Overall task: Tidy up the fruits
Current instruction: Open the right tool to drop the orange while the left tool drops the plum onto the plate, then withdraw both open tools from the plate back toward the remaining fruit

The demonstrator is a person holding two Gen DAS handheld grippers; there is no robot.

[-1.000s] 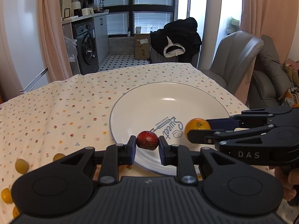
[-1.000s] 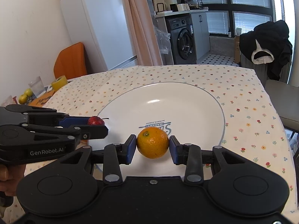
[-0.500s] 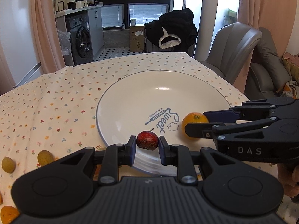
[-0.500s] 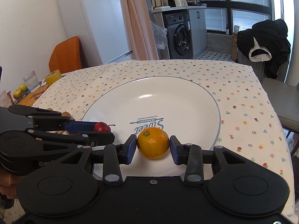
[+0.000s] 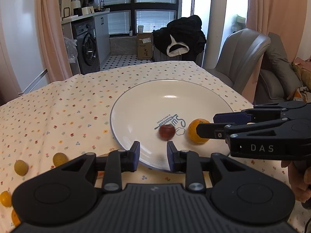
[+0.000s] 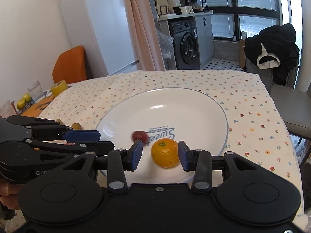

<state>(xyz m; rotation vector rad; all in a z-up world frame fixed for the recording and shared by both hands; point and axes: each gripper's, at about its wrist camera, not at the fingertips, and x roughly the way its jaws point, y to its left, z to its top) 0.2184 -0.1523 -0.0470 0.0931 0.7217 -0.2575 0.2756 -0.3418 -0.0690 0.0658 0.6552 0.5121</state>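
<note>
Nearest in the left wrist view, the left tongs [image 5: 152, 152] stand apart w/ nothing between them, just over the near rim of the white plate [image 5: 136, 104]. A small red fruit [image 5: 166, 132] lies on the plate just beyond them, next to the printed logo; it is blurred, so probably it is rolling, but I cannot tell for sure.

In the right wrist view the right tongs [image 6: 160, 154] are also apart. The orange [image 6: 165, 152] sits between the two pads on the near part of the plate, w/ a gap on each side, so it is not clamped.

So two fruits seem to be delivered to the plate, approx. side by side, red one left, orange right.

Still left: on the flowered surface [image 5: 58, 116], at near left of the plate, lie two small yellow-green fruits [image 5: 21, 167] and, at the frame edge, two small orange ones [image 5: 5, 198]. Further left, in the right wrist view, two more green-yellow fruits [image 6: 24, 101] rest beside a glass [image 6: 36, 91]; whether these belong to the task I cannot tell.

My judgement: the task is at an early-to-middle stage, several pieces remaining.
</note>
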